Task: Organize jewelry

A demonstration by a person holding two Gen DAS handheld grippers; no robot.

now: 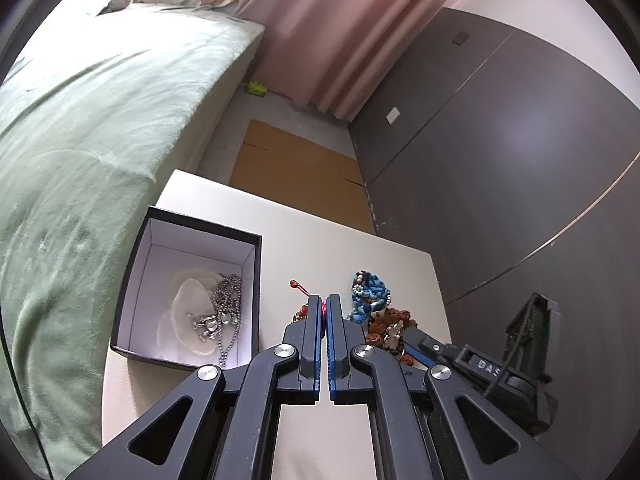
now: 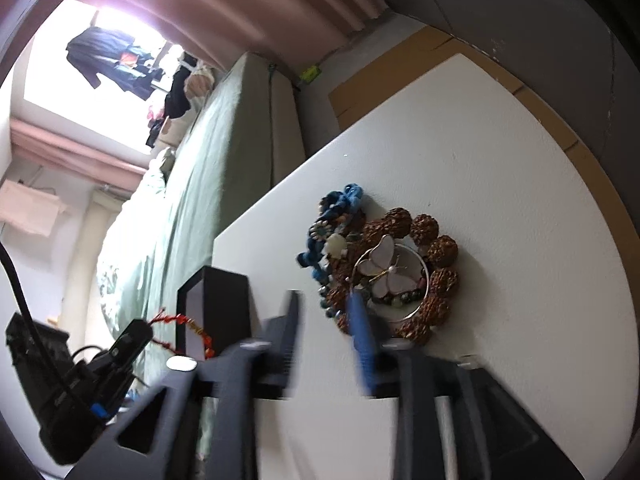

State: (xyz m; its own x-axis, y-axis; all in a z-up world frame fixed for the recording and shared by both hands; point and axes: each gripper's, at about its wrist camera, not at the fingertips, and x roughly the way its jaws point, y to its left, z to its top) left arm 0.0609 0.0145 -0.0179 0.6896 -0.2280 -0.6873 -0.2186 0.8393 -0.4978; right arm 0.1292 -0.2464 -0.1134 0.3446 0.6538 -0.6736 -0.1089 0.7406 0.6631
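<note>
Jewelry sits in two places on your white table: a silver chain lies inside the black box, while a blue beaded piece, a brown bead bracelet and a butterfly ornament stay piled to its right. Your left gripper is clenched on a red cord bracelet. Your right gripper is spread apart, one blurred tip beside the pile.
</note>
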